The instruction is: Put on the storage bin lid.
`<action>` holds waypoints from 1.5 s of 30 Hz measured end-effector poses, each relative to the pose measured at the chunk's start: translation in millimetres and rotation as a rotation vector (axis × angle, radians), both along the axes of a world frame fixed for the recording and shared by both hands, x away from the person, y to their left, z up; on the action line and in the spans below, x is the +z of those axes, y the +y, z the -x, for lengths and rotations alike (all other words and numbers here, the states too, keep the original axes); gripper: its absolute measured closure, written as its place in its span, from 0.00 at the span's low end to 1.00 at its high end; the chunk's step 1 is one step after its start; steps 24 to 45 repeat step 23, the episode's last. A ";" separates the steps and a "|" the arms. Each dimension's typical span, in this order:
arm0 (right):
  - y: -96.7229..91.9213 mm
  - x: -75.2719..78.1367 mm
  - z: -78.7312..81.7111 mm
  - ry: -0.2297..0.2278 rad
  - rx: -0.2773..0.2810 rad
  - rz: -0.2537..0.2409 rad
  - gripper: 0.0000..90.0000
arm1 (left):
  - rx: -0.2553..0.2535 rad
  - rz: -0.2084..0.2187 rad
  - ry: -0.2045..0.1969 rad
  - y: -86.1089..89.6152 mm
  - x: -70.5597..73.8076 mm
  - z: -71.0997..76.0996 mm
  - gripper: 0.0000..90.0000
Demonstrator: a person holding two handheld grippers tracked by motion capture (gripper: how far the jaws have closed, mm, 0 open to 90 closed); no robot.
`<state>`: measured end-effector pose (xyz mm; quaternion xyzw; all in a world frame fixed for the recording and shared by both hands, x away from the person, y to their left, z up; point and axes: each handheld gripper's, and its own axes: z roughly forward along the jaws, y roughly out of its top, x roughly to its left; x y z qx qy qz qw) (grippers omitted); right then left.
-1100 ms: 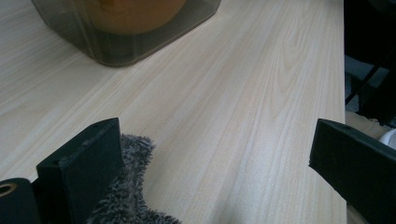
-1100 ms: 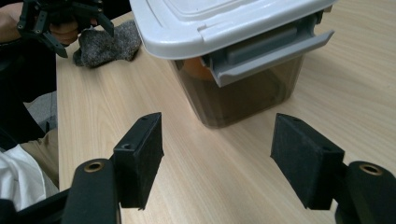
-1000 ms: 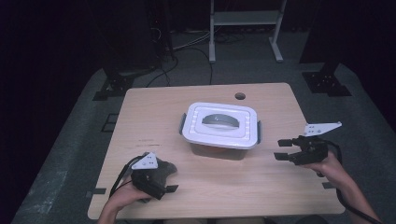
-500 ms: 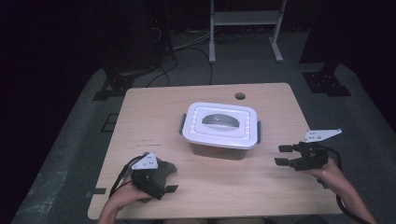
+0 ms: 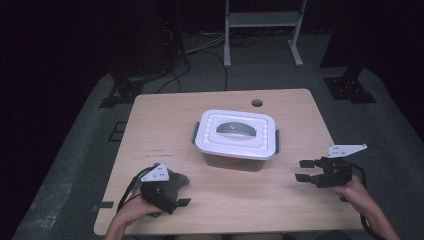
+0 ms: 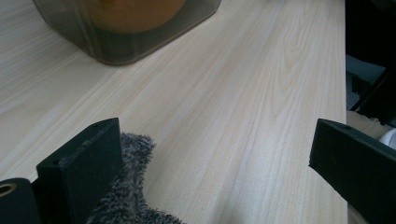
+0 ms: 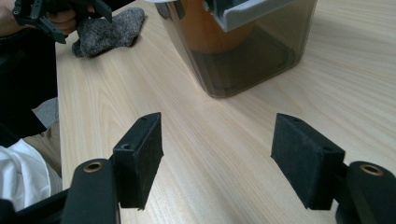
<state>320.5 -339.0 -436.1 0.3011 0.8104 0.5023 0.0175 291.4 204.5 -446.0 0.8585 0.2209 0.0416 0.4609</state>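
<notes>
A clear box (image 5: pixel 232 161) with a white lid (image 5: pixel 235 134) and grey handle stands mid-table; something orange shows inside it (image 7: pixel 210 32) (image 6: pixel 126 9). A dark grey fuzzy cloth (image 5: pixel 175 181) lies at the front left. My left gripper (image 5: pixel 184 191) rests over it, jaws wide open (image 6: pixel 217 144), with the cloth (image 6: pixel 126 186) beside one jaw and not pinched. Near the table's right edge my right gripper (image 5: pixel 302 170) is open and points at the box, its jaws (image 7: pixel 222 140) holding nothing. In the right gripper view, the cloth (image 7: pixel 109 30) lies far off by the other hand.
The wooden table (image 5: pixel 165 125) has a small round hole (image 5: pixel 257 103) near its far edge. A white metal stand (image 5: pixel 262 20), dark equipment bases and cables sit on the floor behind. Bare wood lies between the box and both grippers.
My right gripper has sunk a little and drawn slightly nearer the front edge, jaws still open. The left gripper, cloth and box have not moved.
</notes>
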 end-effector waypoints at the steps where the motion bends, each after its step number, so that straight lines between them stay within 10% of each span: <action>1: -0.1 -1.0 0.6 -0.001 -0.002 -0.003 0.36 | 0.000 0.000 0.001 0.0 0.0 0.1 0.02; 45: 4.4 -12.1 10.4 0.010 0.007 -0.001 0.35 | 0.001 -0.001 0.002 0.6 0.7 -0.4 0.02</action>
